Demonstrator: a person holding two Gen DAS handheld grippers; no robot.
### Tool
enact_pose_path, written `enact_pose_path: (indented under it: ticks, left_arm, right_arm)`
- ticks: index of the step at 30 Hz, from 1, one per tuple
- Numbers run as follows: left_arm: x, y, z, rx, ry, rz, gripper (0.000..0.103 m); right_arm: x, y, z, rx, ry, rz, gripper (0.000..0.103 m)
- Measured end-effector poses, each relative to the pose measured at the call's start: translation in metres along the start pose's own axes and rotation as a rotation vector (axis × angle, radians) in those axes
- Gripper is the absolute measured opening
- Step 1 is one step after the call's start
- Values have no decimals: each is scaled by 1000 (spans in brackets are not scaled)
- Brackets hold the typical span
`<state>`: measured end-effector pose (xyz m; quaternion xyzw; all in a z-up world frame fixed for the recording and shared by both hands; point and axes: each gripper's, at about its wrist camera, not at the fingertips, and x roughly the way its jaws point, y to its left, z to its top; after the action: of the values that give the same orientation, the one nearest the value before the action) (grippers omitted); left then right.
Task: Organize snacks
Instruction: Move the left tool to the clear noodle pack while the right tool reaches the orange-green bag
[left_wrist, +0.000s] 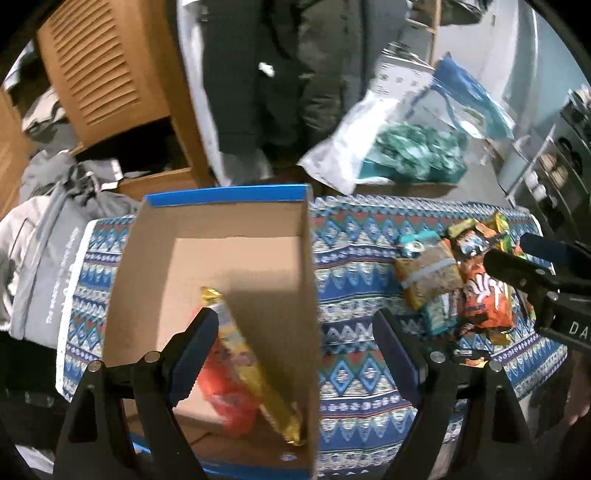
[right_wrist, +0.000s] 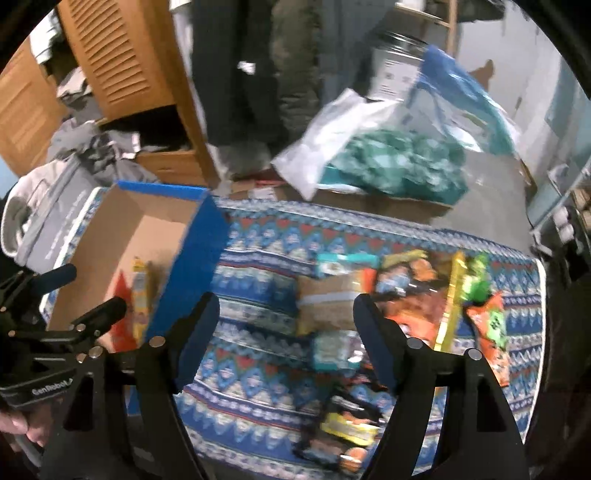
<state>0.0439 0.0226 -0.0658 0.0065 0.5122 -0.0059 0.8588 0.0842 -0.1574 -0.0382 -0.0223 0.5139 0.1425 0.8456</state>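
An open cardboard box (left_wrist: 236, 229) with blue outer walls stands at the left of a patterned cloth (left_wrist: 354, 373). Inside lie a gold-wrapped bar (left_wrist: 258, 373) and a red packet (left_wrist: 229, 391). My left gripper (left_wrist: 295, 354) is open and empty, straddling the box's right wall. A pile of snacks lies at the right: a brown bar (right_wrist: 328, 302), teal packets (right_wrist: 334, 350), orange packets (right_wrist: 410, 306) and a green-and-gold one (right_wrist: 472, 280). My right gripper (right_wrist: 286, 343) is open and empty above the pile's left side. The box (right_wrist: 147, 236) shows at left there.
A wooden louvred cabinet (left_wrist: 107, 74) stands behind at the left, grey clothing (left_wrist: 48, 243) beside the table. A plastic bag with teal items (left_wrist: 410, 147) sits behind on a cardboard box. Shelving (left_wrist: 554, 162) is at far right. Dark packets (right_wrist: 347, 424) lie near the front edge.
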Motion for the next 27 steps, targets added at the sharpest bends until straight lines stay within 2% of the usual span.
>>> enact_pose_path:
  ticks: [12,23,27]
  left_arm:
    - [16,-62,9,82,42,-67,87]
    - [51,-107,-2,143,152,-93,87]
    - [66,-121,-2,184,171,-96,87]
  right_arm:
    - [-8,-90,-34,114,28,-80,76]
    - [-4,-141,-74,166,83,-124,78]
    - [0,-158,-82,169,101,-165,78]
